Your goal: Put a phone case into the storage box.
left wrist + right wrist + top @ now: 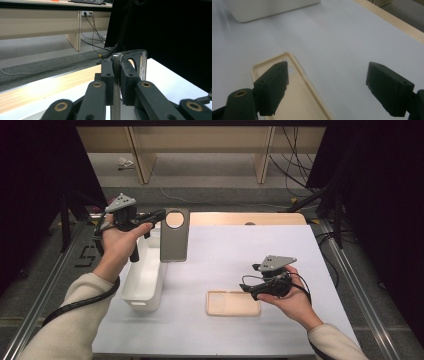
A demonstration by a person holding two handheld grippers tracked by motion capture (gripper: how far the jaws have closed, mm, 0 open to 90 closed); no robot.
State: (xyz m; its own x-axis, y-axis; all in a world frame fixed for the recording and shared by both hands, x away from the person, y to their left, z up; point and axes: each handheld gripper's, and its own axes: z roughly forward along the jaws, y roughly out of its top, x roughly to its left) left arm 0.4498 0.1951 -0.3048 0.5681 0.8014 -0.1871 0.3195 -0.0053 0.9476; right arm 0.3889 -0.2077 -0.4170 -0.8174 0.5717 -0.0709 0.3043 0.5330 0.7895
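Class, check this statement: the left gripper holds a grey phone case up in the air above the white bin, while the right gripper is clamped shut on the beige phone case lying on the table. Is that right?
Not quite. The right gripper is open, not clamped: the right gripper view shows its jaws spread wide over the beige phone case, gripping nothing. The rest holds: the left gripper holds the grey phone case up above the white bin.

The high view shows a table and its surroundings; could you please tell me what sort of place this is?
Probably a lab or office recording station: a white-topped table flanked by black curtains, loose black cables on grey carpet, and pale wooden desks behind.
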